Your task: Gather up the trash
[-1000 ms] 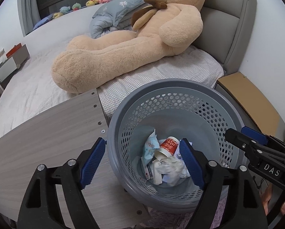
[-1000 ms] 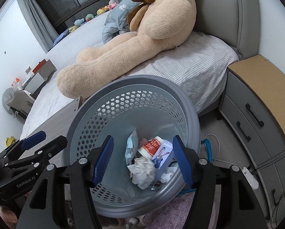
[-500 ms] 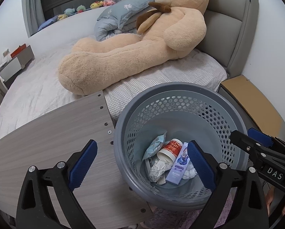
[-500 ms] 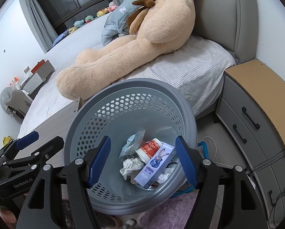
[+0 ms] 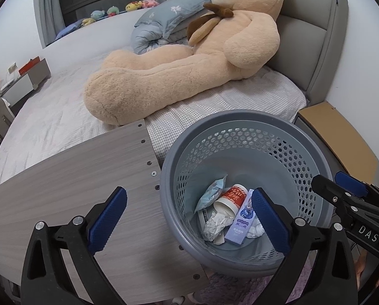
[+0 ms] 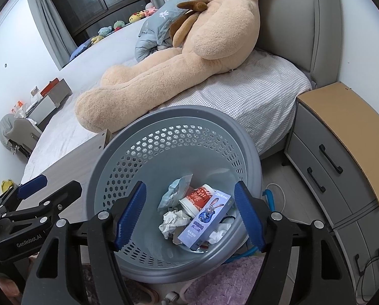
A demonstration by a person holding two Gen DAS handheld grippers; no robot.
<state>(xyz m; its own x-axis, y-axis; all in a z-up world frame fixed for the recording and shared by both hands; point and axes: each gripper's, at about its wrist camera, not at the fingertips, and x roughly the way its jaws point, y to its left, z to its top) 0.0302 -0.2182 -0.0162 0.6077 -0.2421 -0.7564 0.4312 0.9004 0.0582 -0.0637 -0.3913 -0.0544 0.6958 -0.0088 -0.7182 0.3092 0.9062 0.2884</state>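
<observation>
A grey perforated bin [image 5: 314, 152] stands on the floor between the wooden table [image 5: 62, 190] and the nightstand; it also shows in the right wrist view [image 6: 118, 142]. Inside lie a purple carton [image 5: 241, 222] [image 6: 204, 218], a red and white cup [image 5: 231, 198] [image 6: 197, 198], crumpled paper [image 5: 216, 225] [image 6: 172, 219] and a pale blue wrapper [image 5: 211, 195] [image 6: 175, 190]. My left gripper [image 5: 188, 219] is open and empty above the bin's left rim. My right gripper [image 6: 189, 216] is open and empty above the bin.
A bed with a large teddy bear [image 5: 189, 58] lies behind the bin. A nightstand with a brown top [image 6: 347, 132] stands to the right. A purple rug [image 6: 235, 277] and cables lie on the floor under the bin.
The purple carton has dropped into the bin on top of the trash. Both grippers have pulled back and up from the bin, and the left one has opened wider.
</observation>
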